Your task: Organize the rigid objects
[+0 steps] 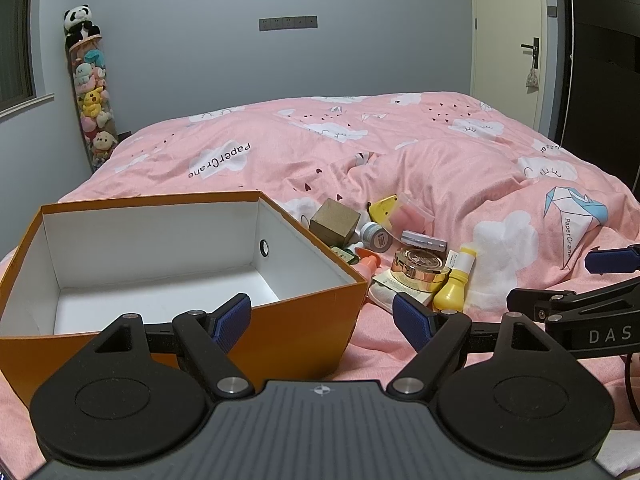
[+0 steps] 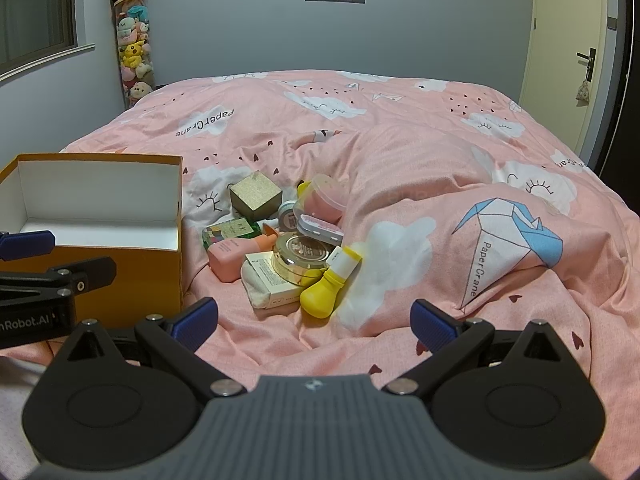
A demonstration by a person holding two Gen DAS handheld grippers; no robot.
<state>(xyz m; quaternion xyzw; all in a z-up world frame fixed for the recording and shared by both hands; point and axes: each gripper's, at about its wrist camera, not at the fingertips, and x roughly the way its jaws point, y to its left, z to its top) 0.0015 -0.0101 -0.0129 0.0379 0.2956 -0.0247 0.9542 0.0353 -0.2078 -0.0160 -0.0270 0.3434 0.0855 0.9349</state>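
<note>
An empty orange box (image 1: 280, 328) with a white inside sits on the pink bed; it also shows at the left of the right wrist view (image 2: 132, 276). Beside it lies a pile of small items: a yellow bottle (image 2: 326, 290), a gold round jar (image 2: 302, 258), a pink bottle (image 2: 230, 258), a brown cube box (image 2: 256, 196), a pink lidded tub (image 2: 324, 198) and a white carton (image 2: 272, 284). My left gripper (image 1: 322, 318) is open and empty at the box's near corner. My right gripper (image 2: 314, 322) is open and empty, just short of the yellow bottle.
The pink quilt (image 2: 460, 184) is rumpled, with a raised fold right of the pile. A tall tube of plush toys (image 2: 134, 52) stands in the far left corner. A door (image 2: 568, 60) is at the far right.
</note>
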